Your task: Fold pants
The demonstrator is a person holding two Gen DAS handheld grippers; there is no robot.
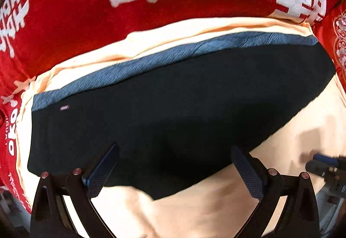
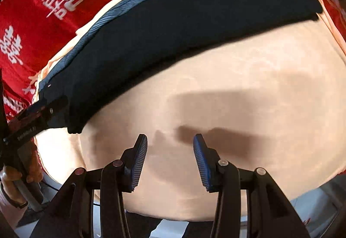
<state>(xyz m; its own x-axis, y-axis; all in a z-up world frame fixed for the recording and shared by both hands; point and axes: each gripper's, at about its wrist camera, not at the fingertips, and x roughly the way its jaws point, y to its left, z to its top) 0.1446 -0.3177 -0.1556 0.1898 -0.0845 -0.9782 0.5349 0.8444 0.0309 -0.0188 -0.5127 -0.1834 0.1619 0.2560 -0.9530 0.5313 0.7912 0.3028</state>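
While the dark navy folded pants (image 1: pixel 173 97) lie lengthwise across the peach cloth-covered bench (image 2: pixel 227 86), my left claw (image 1: pixel 173 171) hangs open over their near edge; my right claw (image 2: pixel 170 160), open, holds nothing, farther away.

Peach sheet (image 2: pixel 237 86) over red blanket (image 1: pixel 64 10) with white characters; hard shadows.

The red cloth (image 1: pixel 64 28) bears large white double-happiness "囍" characters across its far edge, the pants' (image 1: pixel 173 97) tiny pink tag (image 1: pixel 64 107) being too small to read.
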